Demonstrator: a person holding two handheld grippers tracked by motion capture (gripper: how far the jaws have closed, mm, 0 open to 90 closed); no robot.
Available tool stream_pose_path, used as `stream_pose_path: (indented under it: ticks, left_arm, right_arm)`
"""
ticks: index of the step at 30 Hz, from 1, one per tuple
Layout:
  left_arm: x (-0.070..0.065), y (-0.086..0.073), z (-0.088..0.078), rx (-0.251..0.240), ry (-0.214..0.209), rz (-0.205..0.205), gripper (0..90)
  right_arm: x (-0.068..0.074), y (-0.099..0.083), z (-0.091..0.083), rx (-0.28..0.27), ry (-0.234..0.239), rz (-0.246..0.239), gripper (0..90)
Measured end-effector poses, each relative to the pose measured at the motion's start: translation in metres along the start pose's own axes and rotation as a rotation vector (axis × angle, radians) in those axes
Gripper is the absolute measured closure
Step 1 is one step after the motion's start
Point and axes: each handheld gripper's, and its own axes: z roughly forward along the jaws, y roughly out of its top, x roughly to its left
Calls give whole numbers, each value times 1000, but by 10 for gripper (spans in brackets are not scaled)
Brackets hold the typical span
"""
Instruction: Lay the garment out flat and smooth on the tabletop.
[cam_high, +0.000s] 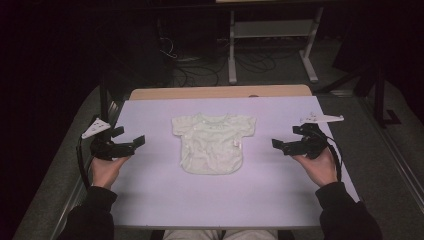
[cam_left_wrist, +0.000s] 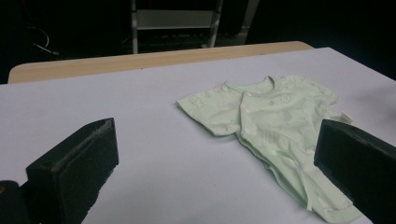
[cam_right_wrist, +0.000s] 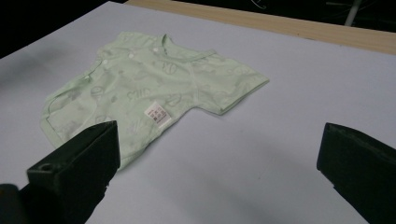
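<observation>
Two open grippers (cam_high: 129, 138) (cam_high: 283, 139) flanking shirt (cam_high: 214, 142)

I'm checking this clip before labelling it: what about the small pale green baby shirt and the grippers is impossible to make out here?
- Pale green short-sleeved baby shirt: its underside, hidden against the white table cover.
- White care label: print too small, right gripper view.
- Shirt hem: corner behind the black jaw, left gripper view.
- Left gripper and right gripper: jaw tips cut off by the bottom edge in their own views.
</observation>
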Motion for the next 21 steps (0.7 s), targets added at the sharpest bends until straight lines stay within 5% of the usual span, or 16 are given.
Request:
stream_pose_path:
  ticks: [21]
  left_arm:
    - [4, -36, -17, 25, -8, -3, 0]
  right_arm:
    - [2, -40, -16, -6, 2, 4, 0]
